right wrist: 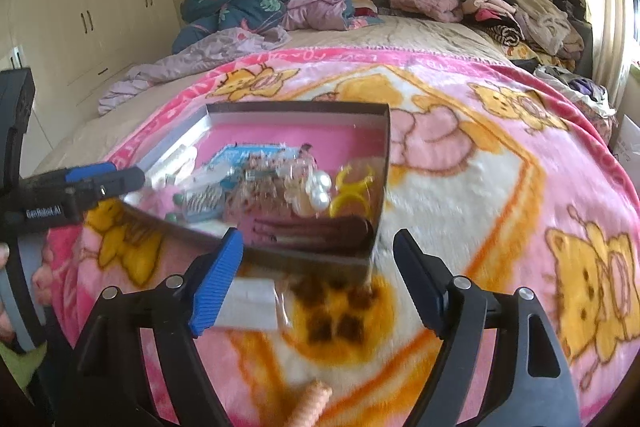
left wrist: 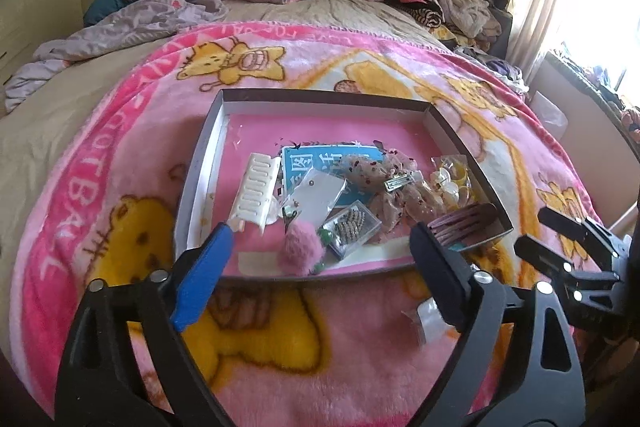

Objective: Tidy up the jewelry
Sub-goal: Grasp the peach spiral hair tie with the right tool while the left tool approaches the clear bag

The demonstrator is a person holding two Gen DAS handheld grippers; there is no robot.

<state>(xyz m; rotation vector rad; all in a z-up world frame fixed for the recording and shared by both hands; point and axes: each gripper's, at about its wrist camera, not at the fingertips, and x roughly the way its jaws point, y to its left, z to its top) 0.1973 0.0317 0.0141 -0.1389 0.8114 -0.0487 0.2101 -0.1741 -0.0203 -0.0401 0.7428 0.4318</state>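
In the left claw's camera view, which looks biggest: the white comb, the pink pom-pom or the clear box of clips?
1. White comb, clearly the longest.
2. and 3. Pink pom-pom and clear box of clips look about alike; the pom-pom lies slightly nearer the camera, so I won't rank them.

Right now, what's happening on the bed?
A person holds two grippers over a shallow box of hair clips and jewelry on a pink blanket. The left gripper and right gripper are both open and hold nothing. A small clear packet lies on the blanket outside the box.
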